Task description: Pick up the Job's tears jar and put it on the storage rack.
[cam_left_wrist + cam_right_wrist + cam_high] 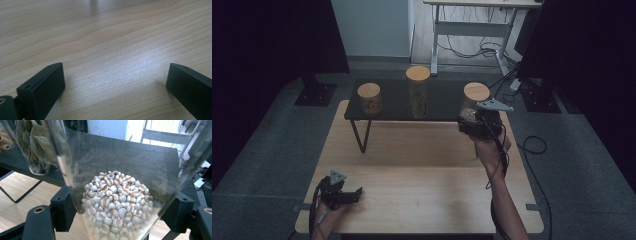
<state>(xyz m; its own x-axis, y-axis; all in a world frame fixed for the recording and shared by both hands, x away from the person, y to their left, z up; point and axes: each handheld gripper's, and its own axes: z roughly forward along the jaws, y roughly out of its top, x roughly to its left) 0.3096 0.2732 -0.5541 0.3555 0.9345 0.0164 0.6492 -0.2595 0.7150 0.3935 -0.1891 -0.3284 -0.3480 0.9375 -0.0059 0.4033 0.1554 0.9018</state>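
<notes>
High view: the right gripper (pixel 472 121) holds the grain jar (pixel 473 104) at the right end of the black shelf (pixel 392 102), its axis upright and its wooden lid on top, while the left gripper (pixel 346 194) rests far off on the table (pixel 422 180) near its front left corner. Left gripper view: the jaws stand wide apart over bare wood, holding nothing. Right gripper view: the jaws clamp the glass wall of the jar (pixel 117 202) from both sides low down, though whether its base touches the shelf (pixel 160 160) or is just clear of it cannot be told, and the leaf jar (pixel 37 145) stands near on the left.
</notes>
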